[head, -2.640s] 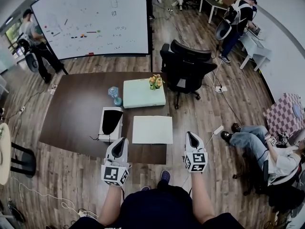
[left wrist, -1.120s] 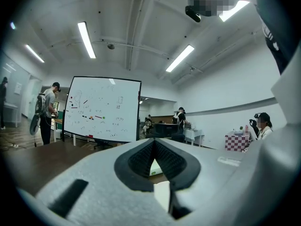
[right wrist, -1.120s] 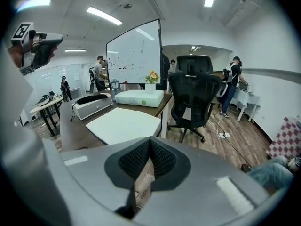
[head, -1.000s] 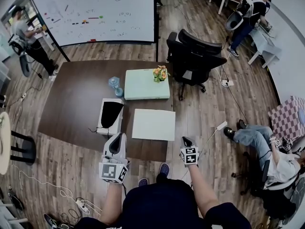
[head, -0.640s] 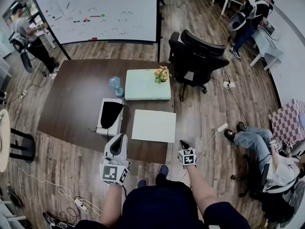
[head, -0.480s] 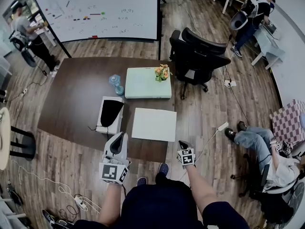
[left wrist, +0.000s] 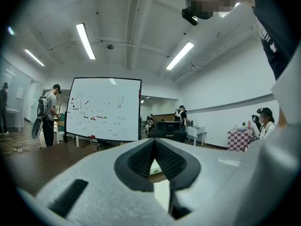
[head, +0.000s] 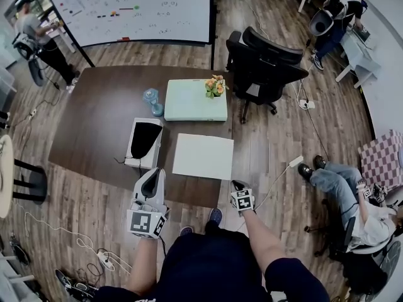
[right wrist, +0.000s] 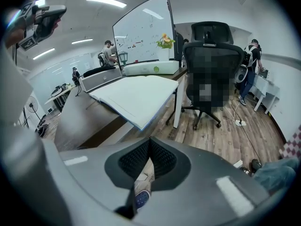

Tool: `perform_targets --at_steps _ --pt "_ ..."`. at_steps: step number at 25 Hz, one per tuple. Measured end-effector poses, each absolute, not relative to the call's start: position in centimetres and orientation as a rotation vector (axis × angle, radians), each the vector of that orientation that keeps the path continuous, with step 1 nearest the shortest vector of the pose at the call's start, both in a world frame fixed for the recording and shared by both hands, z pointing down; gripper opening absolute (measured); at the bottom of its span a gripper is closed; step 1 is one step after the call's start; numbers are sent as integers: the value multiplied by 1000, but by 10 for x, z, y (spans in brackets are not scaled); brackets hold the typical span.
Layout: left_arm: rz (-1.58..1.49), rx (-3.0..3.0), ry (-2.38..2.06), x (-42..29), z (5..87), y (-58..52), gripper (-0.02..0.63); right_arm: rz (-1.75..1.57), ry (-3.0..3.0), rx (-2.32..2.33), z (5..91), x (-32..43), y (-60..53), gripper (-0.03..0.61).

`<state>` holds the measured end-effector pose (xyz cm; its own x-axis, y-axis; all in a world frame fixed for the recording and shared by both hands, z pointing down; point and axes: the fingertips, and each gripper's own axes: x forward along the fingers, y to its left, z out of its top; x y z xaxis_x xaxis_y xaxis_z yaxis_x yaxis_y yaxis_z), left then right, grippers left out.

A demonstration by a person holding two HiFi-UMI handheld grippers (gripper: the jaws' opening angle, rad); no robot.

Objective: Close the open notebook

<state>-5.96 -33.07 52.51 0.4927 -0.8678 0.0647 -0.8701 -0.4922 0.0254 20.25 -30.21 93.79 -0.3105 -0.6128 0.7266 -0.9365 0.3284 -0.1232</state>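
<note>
The white notebook (head: 203,156) lies flat on the dark brown table (head: 94,131), near its front right corner, pale face up. In the right gripper view the notebook (right wrist: 136,94) shows as a broad white slab reaching the table's edge. My left gripper (head: 151,184) hovers at the table's front edge, just left of the notebook, jaws shut and empty. My right gripper (head: 238,185) hangs over the floor, off the front right corner and apart from the notebook. Its jaws are shut with nothing in them.
A white box with a black inside (head: 145,143) stands left of the notebook. Behind it are a pale green box (head: 196,108) with flowers (head: 215,85) and a blue glass piece (head: 152,99). A black office chair (head: 267,58) stands at the right, a whiteboard (head: 145,5) beyond. People stand and sit around.
My right gripper has drawn back and down from beside the notebook to off the table's corner. The left gripper has barely moved. The notebook lies as before.
</note>
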Motion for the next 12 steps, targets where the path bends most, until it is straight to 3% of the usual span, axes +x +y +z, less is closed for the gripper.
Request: perform_targets --at_steps 12 --pt "86 2645 -1579 -63 536 -326 -5 715 -2090 1362 944 189 -310 6"
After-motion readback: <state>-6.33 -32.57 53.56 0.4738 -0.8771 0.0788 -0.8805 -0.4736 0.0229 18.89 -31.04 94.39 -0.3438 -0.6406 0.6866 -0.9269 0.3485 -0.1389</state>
